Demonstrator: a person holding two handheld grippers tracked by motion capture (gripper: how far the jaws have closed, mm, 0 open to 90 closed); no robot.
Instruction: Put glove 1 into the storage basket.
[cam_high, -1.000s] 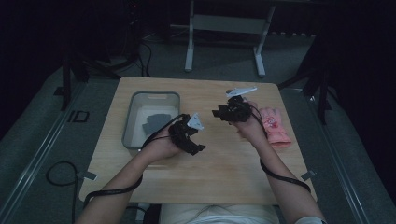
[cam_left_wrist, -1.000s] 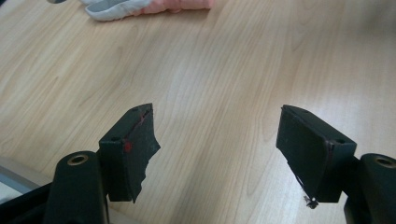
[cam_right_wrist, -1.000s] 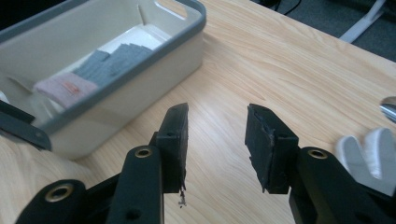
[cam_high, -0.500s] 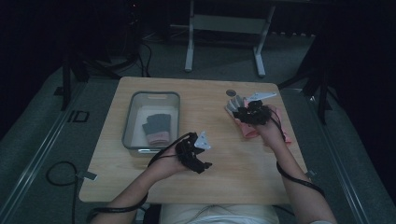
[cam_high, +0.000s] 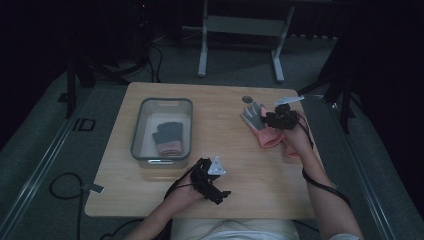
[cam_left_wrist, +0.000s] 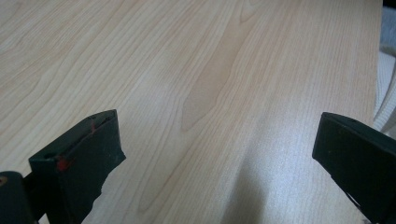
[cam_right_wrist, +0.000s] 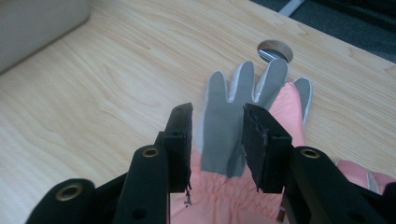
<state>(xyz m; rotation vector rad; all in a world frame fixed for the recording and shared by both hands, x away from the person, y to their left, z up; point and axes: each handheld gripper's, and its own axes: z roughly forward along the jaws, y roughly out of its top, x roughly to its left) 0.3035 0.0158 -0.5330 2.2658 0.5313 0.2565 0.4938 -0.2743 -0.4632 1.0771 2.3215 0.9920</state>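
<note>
My left gripper (cam_high: 214, 184) sits at the near edge of the table (cam_high: 260, 185), jaws spread wide with nothing between them; they have just been opening. The left gripper view shows bare wood grain between the two black jaws, plus a strip of white cloth past the table edge at right, detail the high view is too small to give.

My right gripper (cam_high: 272, 119) is at the far right of the table, over the pink-and-grey glove (cam_high: 260, 125). The right gripper view shows what the high view cannot: the jaws part-open, standing either side of the glove's (cam_right_wrist: 233, 135) grey palm, with its grey fingers fanned toward the round hole in the tabletop (cam_right_wrist: 274, 50). I cannot tell whether the pads press the fabric. A second pink glove piece (cam_right_wrist: 359, 170) peeks out at right behind that jaw.

The high view alone shows the grey bin (cam_high: 142, 150) on the left half of the table. Inside it lies one dark glove with a pink cuff (cam_high: 167, 137), flat on the bottom.

Versus a second ago: my left hand has come down and back from beside the bin to the near edge. My right hand has shifted right to the gloves, and one glove now lies spread further left than the pile did.
</note>
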